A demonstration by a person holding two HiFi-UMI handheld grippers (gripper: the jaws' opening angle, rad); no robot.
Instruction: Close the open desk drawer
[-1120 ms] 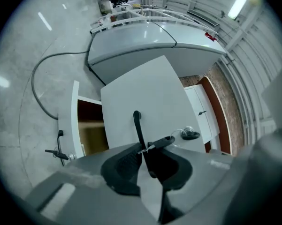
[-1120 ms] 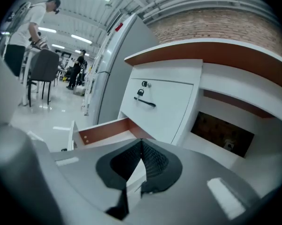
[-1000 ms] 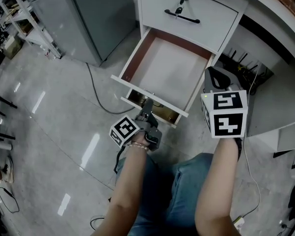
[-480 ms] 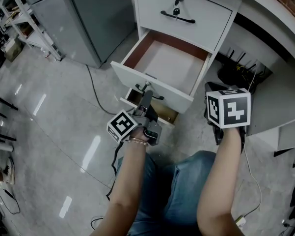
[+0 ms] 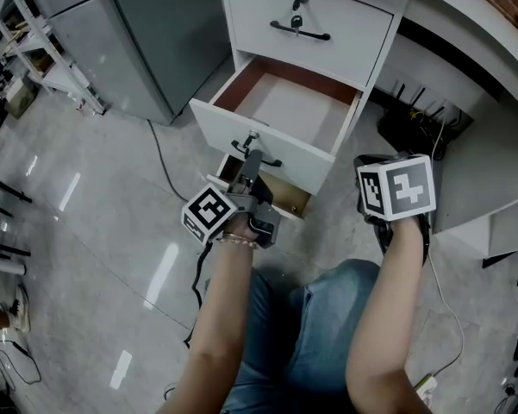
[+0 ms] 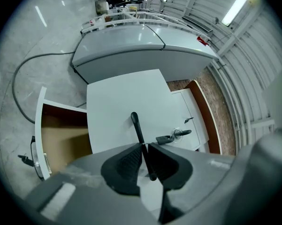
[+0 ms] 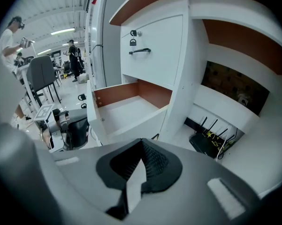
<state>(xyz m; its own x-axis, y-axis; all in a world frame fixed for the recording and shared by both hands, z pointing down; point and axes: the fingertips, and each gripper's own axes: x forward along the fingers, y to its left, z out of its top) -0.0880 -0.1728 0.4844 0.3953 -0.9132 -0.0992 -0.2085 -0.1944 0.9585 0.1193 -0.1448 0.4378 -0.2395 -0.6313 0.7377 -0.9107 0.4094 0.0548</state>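
Two grippers, one in each of our hands. The left gripper (image 6: 143, 146) has its jaws clamped on the thin black handle (image 6: 136, 123) of the middle drawer (image 5: 220, 126), with the bar pinched between both pads. It points roughly level at the drawer front, and our left forearm is stretched straight ahead. The right gripper (image 7: 141, 146) has its jaws pressed together with nothing between them. It tilts downward, off the drawer's right corner, near the kneehole of the desk (image 5: 474, 24). We count three drawers at the desk's left end. The top drawer (image 5: 336, 20) is shut, with a key (image 5: 298, 5) in its lock. The middle one stands pulled out, its white floor showing. The bottom drawer (image 5: 290, 199) is also partly out.
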